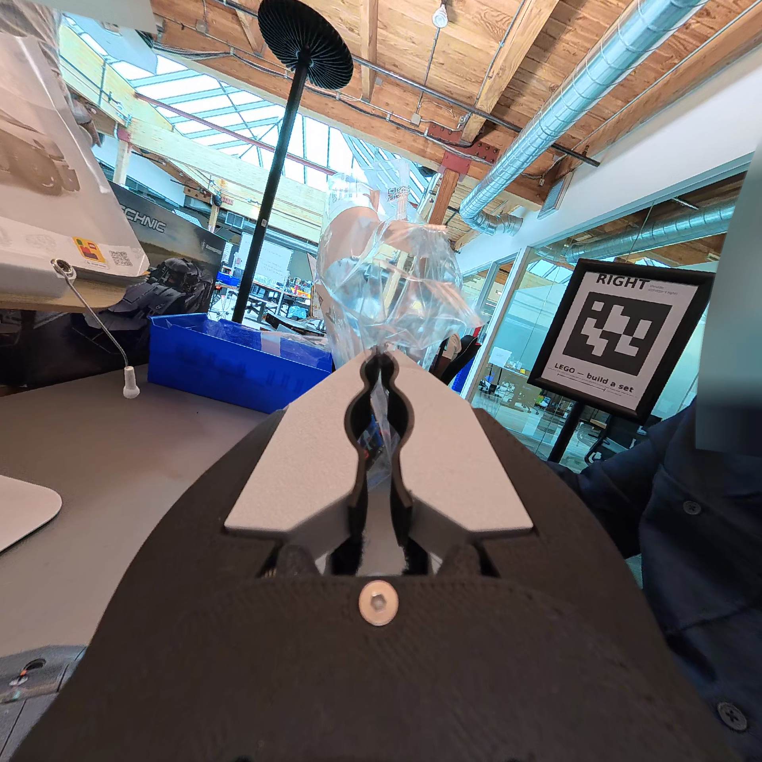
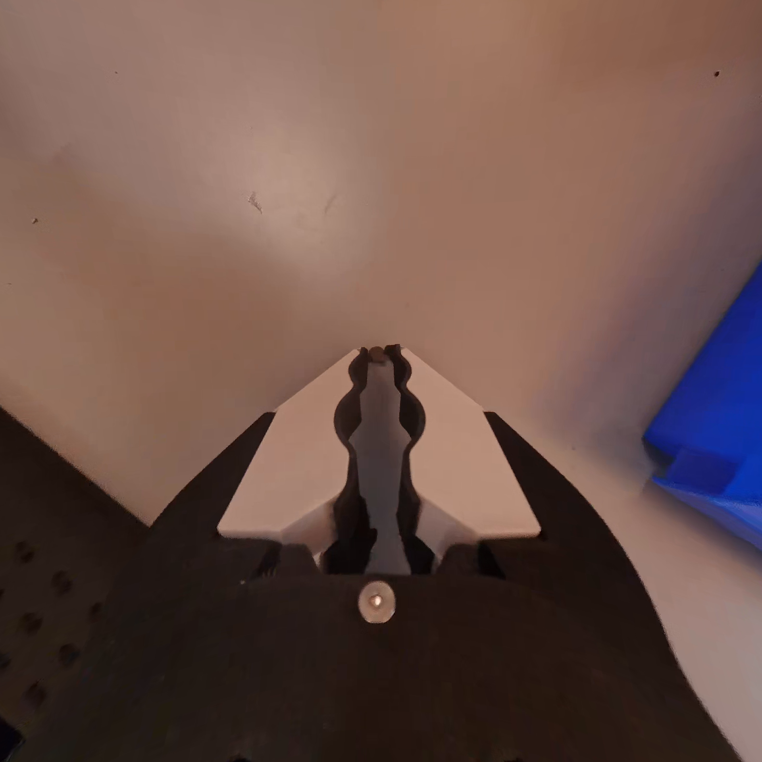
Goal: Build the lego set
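Observation:
In the left wrist view my left gripper (image 1: 378,353) is shut on a clear plastic bag (image 1: 387,288) and holds it up above the grey table (image 1: 103,445). The crumpled bag rises past the fingertips; a strip of it with small coloured parts runs back between the jaws. In the right wrist view my right gripper (image 2: 376,351) points down close to the table (image 2: 288,185), its jaws nearly together on a small grey-brown piece (image 2: 376,353) at the very tips. The piece's shape is too small to tell.
A blue bin (image 1: 231,363) stands behind the left gripper and shows at the right edge of the right wrist view (image 2: 721,412). An instruction booklet on a stand (image 1: 49,185), the set's box (image 1: 177,239), a black lamp pole (image 1: 272,185), a framed marker sign (image 1: 618,334) and a person's dark sleeve (image 1: 680,536) surround it. The gap from one gripper's tips to the other's is roughly 30 centimeters.

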Demonstrator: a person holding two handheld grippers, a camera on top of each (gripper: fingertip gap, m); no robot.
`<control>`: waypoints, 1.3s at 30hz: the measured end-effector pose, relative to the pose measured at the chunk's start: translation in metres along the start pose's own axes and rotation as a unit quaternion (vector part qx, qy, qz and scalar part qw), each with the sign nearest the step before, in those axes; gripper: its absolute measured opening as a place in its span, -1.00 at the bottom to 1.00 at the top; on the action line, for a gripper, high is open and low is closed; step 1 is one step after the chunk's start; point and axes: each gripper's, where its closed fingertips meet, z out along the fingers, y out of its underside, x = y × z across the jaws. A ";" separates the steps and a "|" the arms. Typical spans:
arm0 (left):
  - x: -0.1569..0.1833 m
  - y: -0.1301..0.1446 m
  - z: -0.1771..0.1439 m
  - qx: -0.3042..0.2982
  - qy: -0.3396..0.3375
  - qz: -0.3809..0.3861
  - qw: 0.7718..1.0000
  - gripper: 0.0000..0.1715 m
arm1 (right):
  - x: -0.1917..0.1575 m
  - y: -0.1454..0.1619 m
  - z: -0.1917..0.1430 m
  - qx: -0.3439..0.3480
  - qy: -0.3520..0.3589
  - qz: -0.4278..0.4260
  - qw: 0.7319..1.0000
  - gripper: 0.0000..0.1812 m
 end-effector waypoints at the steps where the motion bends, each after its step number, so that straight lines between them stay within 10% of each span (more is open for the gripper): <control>1: 0.000 0.000 0.000 0.001 0.000 0.000 1.000 -1.00 | 0.002 0.001 0.000 -0.003 0.007 0.001 1.000 -0.86; 18: 0.002 -0.001 0.000 0.003 0.002 0.001 1.000 -1.00 | -0.036 -0.031 0.008 0.036 -0.082 -0.032 0.995 -0.70; 32: 0.002 -0.002 0.000 0.004 0.002 0.001 1.000 -1.00 | -0.036 -0.029 0.021 0.017 -0.074 -0.041 0.996 -0.95; 39: 0.003 0.007 0.006 -0.013 0.006 -0.004 1.000 -1.00 | -0.040 -0.057 -0.022 0.107 -0.103 -0.021 0.989 -0.96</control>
